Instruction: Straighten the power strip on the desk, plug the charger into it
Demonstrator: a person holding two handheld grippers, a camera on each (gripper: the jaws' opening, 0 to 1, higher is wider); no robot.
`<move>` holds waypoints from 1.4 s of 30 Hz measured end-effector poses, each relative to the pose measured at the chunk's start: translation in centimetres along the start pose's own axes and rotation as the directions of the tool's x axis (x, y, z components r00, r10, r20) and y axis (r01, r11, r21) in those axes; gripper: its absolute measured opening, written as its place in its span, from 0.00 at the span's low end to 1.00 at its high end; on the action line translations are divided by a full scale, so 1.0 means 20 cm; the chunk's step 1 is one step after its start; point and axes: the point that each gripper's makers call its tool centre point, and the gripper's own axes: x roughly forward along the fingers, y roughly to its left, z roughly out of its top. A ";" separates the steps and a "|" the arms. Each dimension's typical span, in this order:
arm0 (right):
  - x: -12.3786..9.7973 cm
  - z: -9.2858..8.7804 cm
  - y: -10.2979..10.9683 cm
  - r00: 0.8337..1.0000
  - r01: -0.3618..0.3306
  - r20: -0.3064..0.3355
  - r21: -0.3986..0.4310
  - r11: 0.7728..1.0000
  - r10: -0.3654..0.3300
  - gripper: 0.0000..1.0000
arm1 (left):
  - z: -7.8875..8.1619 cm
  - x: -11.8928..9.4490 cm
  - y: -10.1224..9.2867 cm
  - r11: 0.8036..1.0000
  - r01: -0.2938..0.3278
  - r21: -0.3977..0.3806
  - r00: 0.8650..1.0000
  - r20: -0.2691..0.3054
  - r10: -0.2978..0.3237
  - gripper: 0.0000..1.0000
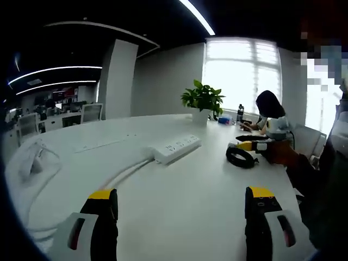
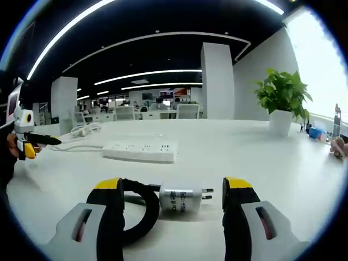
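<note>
Room: open-plan office, dark ceiling with light strips, bright window at the upper right of the left gripper view, a seated person beyond the plant (image 1: 202,98).
Counter: a broad white counter (image 1: 179,190) carries everything; much bare surface lies around the task's things.
Power strip: the white power strip (image 1: 175,148) sits at mid-frame in the left gripper view, its long axis slanting from lower left to upper right, its cable trailing toward the lower left. In the right gripper view it lies crosswise at centre left (image 2: 140,149), sockets up.
Charger: the charger (image 2: 181,199) lies on its side at the lower centre of the right gripper view, prongs pointing to frame right, a black coiled cable (image 2: 142,209) beside it.
Left claw: the left claw (image 1: 181,209) is spread wide and empty, well short of the strip.
Right claw: the right claw (image 2: 173,202) is spread, with the charger between its jaws but not pinched.
Key relation: the right claw is nearer the charger, the left nearer the strip; the strip lies beyond the charger.
Room to move: open counter on all sides of the strip; its far edge looks well away.
</note>
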 end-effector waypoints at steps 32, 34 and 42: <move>0.05 0.00 0.00 0.999 0.029 -0.030 -0.010 1.000 -0.029 0.52 | -0.05 -0.03 -0.02 1.000 0.023 -0.003 1.000 -0.020 -0.023 0.99; 0.05 0.00 -0.01 0.999 0.031 -0.029 -0.012 0.999 -0.031 0.51 | -0.05 -0.04 -0.02 1.000 0.023 -0.002 1.000 -0.020 -0.023 0.99; 0.07 -0.02 -0.02 0.998 0.031 -0.047 -0.005 1.000 -0.031 0.47 | -0.07 -0.05 -0.02 1.000 0.023 0.002 0.999 -0.032 -0.023 0.99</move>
